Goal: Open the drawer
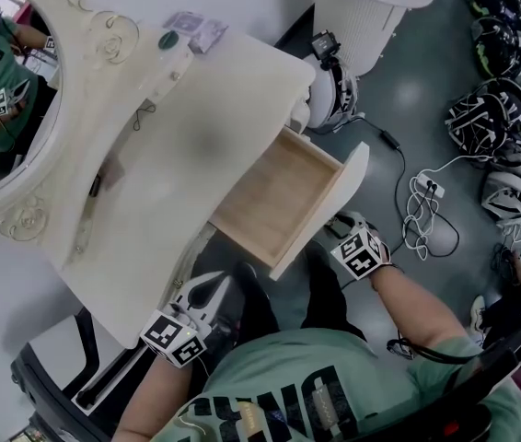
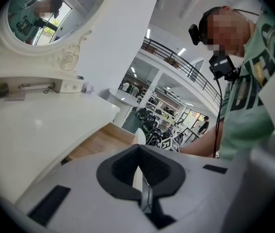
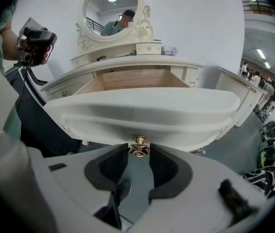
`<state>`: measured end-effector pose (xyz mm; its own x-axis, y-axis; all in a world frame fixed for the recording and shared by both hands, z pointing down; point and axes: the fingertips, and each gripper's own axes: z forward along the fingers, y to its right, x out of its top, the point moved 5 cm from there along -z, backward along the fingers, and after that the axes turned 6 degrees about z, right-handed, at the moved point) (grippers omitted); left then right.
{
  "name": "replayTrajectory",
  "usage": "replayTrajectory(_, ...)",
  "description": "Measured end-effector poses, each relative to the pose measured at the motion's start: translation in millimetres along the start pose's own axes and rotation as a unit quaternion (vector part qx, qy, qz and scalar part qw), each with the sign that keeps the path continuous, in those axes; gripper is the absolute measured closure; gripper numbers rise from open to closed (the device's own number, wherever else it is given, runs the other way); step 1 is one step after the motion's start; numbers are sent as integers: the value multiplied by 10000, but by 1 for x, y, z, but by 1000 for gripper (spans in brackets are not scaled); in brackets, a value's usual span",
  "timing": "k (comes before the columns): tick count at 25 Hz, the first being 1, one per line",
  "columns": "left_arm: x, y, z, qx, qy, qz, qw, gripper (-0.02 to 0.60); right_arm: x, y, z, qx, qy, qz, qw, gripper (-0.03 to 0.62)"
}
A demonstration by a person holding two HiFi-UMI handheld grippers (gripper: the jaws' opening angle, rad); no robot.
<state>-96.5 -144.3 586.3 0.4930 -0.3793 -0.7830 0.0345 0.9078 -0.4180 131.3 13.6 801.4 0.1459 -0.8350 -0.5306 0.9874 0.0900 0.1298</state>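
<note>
Pointing gently downward beside the dressing table [image 1: 178, 155], the left gripper [image 2: 138, 148] has its jaws together, empty. The drawer [image 1: 277, 196] stands pulled out, its front hiding the tips of the right gripper [image 3: 138, 155] from overhead. Steeply tilted, that gripper clamps the gold knob [image 3: 138, 146].

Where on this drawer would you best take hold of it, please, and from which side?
Grip the small gold knob at the middle of the drawer front, coming straight from the front with a jaw either side. It is the only part standing proud of that smooth, curved panel.
</note>
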Motion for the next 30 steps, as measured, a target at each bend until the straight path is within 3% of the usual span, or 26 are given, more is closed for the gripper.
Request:
replayTrajectory(11,10,-7,4,-10,49,-54,10000,572,0,1,1,51,-171,3,9998,442)
replayTrajectory(22,43,-11,15,-56,179,110,9998,572,2,8,-19,243,-212,-52,9995,413)
replayTrajectory(30,78,-8,22,20,388,158,9991,572,26,44,-62,216,214,100,9995,421)
